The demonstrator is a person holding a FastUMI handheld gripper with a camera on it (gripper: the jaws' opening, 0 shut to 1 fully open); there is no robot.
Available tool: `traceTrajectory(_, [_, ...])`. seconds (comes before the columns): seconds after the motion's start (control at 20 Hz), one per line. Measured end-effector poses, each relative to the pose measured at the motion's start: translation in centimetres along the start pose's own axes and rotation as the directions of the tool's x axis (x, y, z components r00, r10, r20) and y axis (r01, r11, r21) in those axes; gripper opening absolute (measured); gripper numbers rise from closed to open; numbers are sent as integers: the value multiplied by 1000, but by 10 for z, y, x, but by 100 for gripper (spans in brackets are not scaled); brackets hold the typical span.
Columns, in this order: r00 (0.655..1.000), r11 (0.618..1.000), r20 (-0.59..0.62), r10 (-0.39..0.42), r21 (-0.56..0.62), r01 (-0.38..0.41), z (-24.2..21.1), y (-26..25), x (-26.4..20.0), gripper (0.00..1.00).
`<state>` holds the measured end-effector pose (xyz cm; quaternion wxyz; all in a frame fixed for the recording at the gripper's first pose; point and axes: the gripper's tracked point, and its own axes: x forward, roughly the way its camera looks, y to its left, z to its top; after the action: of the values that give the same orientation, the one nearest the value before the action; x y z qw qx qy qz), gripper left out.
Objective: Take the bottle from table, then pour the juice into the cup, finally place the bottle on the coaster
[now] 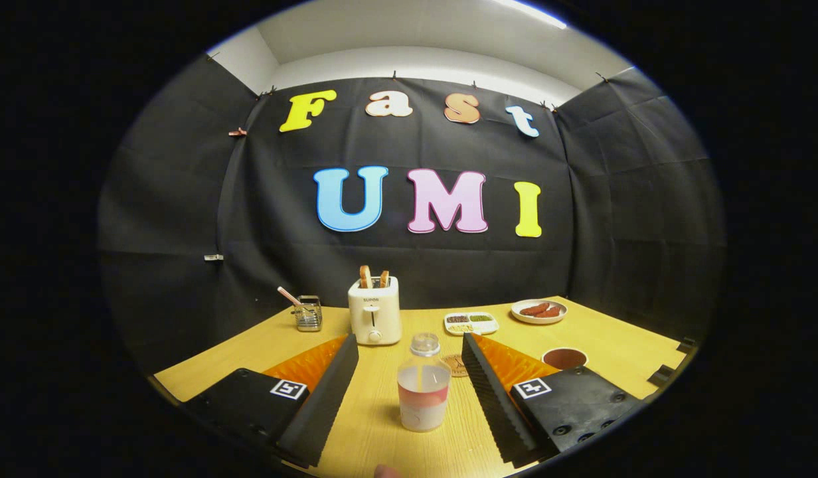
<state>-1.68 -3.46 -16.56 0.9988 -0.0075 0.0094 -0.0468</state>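
- Gripper view: the tool [409, 392] is spread wide, its two fingers flanking the bottle [422, 384] without touching it; it pinches nothing.
- The bottle stands upright on the tabletop [621, 342] in the lower centre of the frame, between the fingers and a little nearer the right one.
- It looks like clear thin plastic with a clear cap, partly filled with pale juice, so probably light, somewhat squashy and smooth-sided; a hard squeeze could dent it.
- The best hold seems to be the banded mid-body, below the shoulder, keeping it upright.
- The coaster [455, 364] lies just behind the bottle; the cup [564, 358] sits to the right, beyond the right finger.
- Farther back stand a toaster [374, 310], a small holder [308, 313], a tray [471, 323] and a plate [538, 311].
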Motion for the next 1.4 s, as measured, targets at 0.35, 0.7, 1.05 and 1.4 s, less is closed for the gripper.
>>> traceTrajectory(0.35, [999, 999, -47, -26, 19, 27, -63, -17, 30, 97])
traceTrajectory(0.7, [998, 999, -50, -30, 20, 31, -91, -17, 67, 97])
traceTrajectory(1.05, [998, 999, -39, -44, 12, 44, -99, -18, 86, 79])
traceTrajectory(1.4, [998, 997, -29, -53, 57, 54, -52, -16, 76, 77])
